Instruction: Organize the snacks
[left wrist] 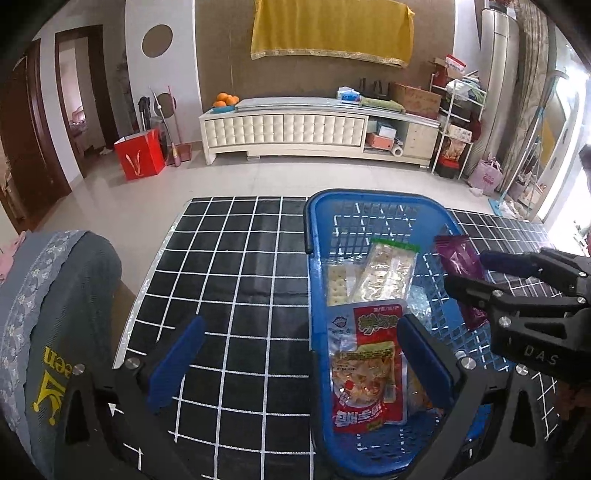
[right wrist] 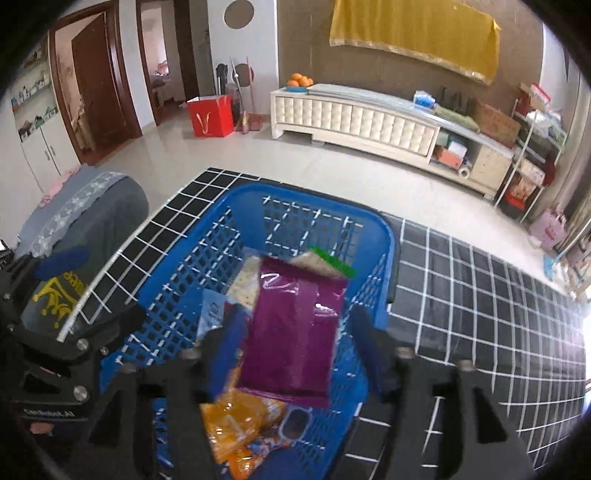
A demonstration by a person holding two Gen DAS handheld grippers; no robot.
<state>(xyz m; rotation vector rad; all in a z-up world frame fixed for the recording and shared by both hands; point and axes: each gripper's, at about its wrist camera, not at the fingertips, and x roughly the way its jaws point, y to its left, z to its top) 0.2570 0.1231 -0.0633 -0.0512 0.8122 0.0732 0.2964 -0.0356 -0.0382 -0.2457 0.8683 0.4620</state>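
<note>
- A black tablecloth (left wrist: 236, 280) with a white grid covers the table in front.
- Grey lace-trimmed fabric (left wrist: 55, 295) with a yellow crown print sits just beside the table's left edge.
- Across the pale floor, a long cream tufted cabinet (left wrist: 284, 129) stands against the brown wall.
- A bowl of oranges (left wrist: 226, 100) rests on the cabinet's left end.
- A yellow cloth (left wrist: 332, 29) hangs on the wall above it.
- A red gift bag (left wrist: 139, 153) stands on the floor, left of the cabinet.
- A white wire rack (left wrist: 456, 122) packed with boxes stands to the cabinet's right.
</note>
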